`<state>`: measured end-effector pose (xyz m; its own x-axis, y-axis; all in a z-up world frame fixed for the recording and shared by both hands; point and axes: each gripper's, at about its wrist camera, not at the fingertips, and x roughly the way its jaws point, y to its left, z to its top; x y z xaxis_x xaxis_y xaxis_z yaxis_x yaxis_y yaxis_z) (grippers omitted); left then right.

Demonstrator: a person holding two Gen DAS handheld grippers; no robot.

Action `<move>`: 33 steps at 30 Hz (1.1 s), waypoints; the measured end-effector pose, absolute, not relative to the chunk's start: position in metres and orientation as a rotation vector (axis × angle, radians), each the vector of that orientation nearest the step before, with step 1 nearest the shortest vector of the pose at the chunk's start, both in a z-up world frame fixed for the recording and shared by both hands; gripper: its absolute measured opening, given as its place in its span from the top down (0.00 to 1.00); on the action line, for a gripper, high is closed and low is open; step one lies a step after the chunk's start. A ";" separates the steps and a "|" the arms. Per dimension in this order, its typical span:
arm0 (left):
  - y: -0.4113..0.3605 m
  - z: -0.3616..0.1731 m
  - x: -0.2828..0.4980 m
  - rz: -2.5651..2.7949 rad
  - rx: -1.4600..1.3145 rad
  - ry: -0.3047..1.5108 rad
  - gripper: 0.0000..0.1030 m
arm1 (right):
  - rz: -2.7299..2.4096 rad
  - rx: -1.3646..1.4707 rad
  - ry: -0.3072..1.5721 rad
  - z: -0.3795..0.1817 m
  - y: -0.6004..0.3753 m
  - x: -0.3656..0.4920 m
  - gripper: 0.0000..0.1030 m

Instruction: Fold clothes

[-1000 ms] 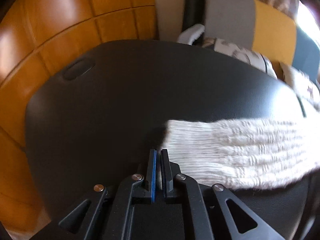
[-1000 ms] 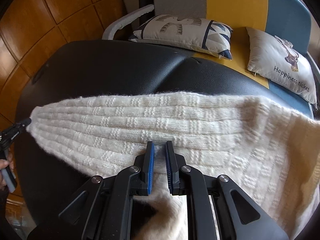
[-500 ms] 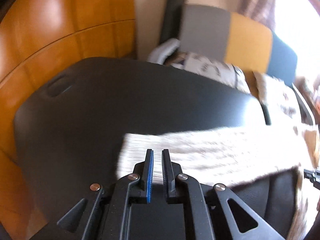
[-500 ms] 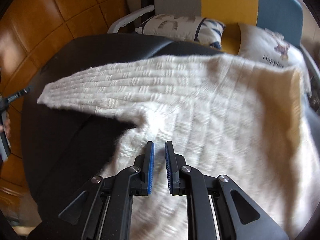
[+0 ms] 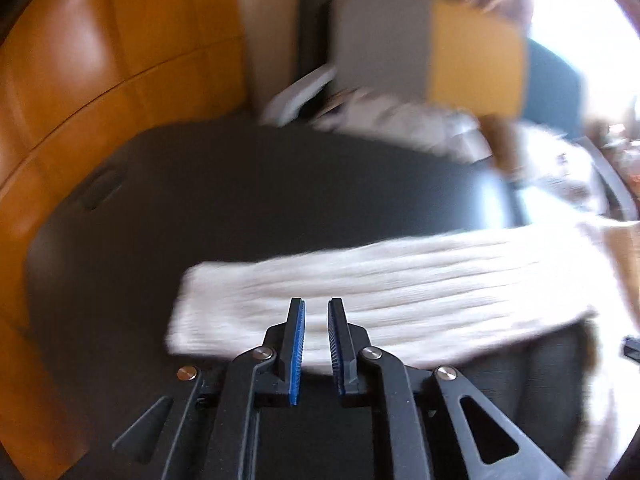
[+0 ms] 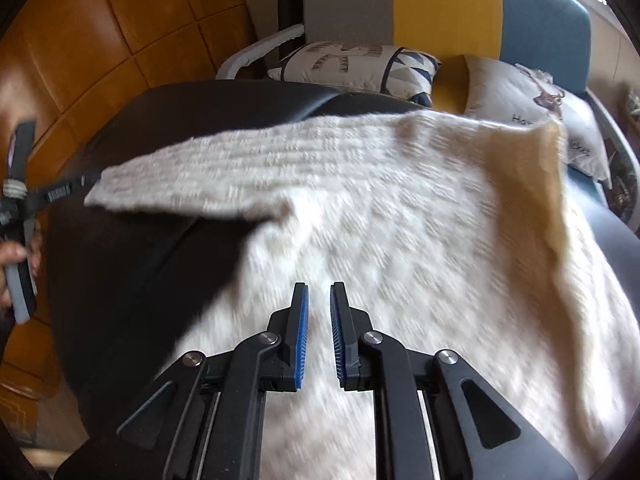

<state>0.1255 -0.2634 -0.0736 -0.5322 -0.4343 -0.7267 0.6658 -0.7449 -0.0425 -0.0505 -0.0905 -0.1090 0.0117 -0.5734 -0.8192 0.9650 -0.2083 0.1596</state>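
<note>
A cream knitted sweater (image 6: 420, 240) lies spread over a black padded table (image 6: 120, 260). Its sleeve (image 6: 224, 172) stretches out to the left. In the left wrist view the same sleeve (image 5: 380, 288) runs across the table (image 5: 240, 200), blurred by motion. My left gripper (image 5: 316, 308) hovers over the sleeve near its cuff, jaws a narrow gap apart with nothing between them. My right gripper (image 6: 319, 292) hangs above the sweater's body, also slightly open and holding nothing. In the right wrist view, the left gripper's tip (image 6: 86, 179) sits at the cuff, held by a hand (image 6: 16, 256).
Behind the table stands a sofa with grey, yellow and blue panels (image 6: 444, 4). On it lie a patterned cushion (image 6: 352, 64) and a pale cushion (image 6: 532, 104). Orange wood panelling (image 5: 100, 80) closes the left side. The sweater's far right edge (image 6: 552, 168) is turned up.
The left jaws have parted a little, and the gripper now sits over the sleeve instead of beside its cuff. The right gripper has moved from over the sleeve to the sweater's body.
</note>
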 end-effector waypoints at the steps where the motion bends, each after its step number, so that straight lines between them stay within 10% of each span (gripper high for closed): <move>1: -0.255 -0.071 0.119 -2.291 0.952 0.416 0.89 | -1.549 0.957 0.561 -0.109 -0.079 -0.053 0.88; 33: -0.149 -0.124 0.020 -2.423 1.222 0.456 0.86 | -1.847 1.007 0.461 -0.121 0.087 -0.113 0.87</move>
<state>0.0201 -0.1488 -0.1239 -0.5453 -0.1928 -0.8158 0.4762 -0.8721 -0.1122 -0.1126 0.0866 -0.1209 -0.2115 -0.5609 -0.8004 0.8715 -0.4790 0.1054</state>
